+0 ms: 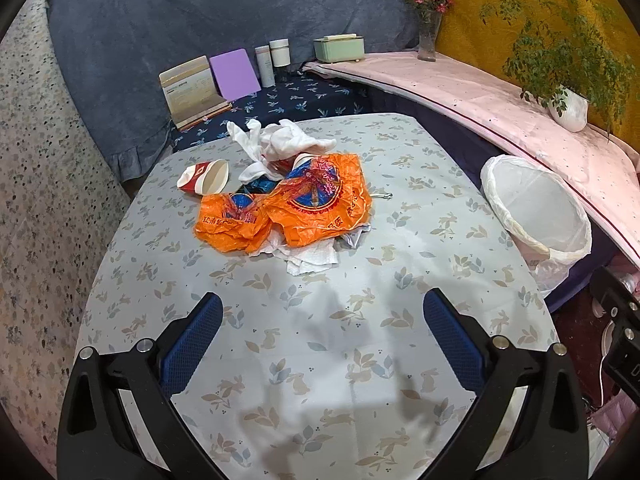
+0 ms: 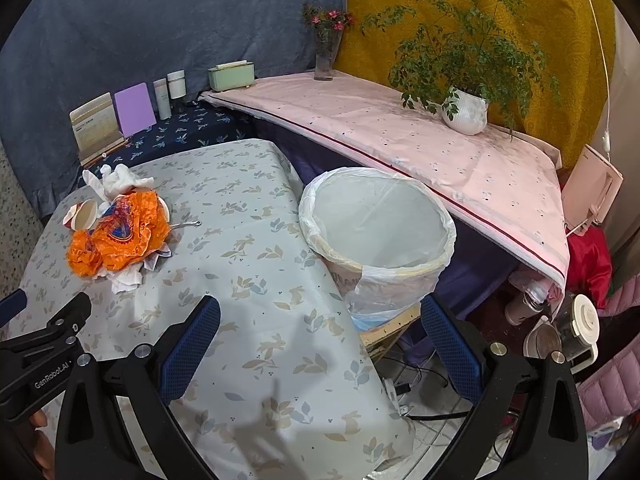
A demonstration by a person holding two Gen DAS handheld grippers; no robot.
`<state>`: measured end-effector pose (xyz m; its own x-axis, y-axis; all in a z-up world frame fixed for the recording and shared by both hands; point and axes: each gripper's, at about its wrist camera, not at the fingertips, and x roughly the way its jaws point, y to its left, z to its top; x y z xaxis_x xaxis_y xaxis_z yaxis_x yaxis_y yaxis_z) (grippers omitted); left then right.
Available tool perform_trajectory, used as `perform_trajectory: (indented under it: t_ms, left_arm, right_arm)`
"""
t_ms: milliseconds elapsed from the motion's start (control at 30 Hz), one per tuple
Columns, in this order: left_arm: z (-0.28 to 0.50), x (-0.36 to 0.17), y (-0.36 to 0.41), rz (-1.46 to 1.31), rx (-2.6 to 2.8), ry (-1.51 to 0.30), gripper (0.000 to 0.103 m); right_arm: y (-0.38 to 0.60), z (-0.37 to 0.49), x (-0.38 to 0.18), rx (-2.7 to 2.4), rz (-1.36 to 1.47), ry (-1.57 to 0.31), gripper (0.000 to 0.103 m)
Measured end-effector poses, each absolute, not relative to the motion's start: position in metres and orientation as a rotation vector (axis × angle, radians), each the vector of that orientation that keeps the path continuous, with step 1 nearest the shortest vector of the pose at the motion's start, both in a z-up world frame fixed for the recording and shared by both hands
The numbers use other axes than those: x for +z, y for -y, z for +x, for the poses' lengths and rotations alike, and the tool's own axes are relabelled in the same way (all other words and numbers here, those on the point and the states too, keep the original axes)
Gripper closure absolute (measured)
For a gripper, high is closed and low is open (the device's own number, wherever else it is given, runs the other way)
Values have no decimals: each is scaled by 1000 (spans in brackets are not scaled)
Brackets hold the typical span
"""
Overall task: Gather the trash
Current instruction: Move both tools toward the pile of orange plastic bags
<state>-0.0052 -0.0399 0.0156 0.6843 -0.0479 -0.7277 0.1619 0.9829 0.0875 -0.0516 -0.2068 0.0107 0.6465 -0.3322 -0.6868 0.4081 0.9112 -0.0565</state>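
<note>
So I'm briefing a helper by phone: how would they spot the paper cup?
Find the table with the rabbit-print cloth and its trash pile. At the pile's left edge lies the paper cup, tipped on its side: red-and-white, the only rigid piece beside the orange bag.

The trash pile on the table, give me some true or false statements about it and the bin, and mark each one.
1. An orange plastic bag lies on the pile. True.
2. The paper cup stands upright. False: it lies on its side.
3. The lined trash bin already holds the orange bag. False: no trash shows inside it.
4. The left tool is open and holds nothing. True.
5. The right tool grips a crumpled tissue. False: it is open and empty; the tissue lies under the bag's edge.
</note>
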Motion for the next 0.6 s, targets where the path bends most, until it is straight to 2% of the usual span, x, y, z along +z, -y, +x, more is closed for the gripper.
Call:
perform_trajectory:
  t_ms: [600]
  left_arm:
    - [-3,18,46,141,-158,-805,7]
  right_arm:
    - [213,-55,15,-436,109,-750,7]
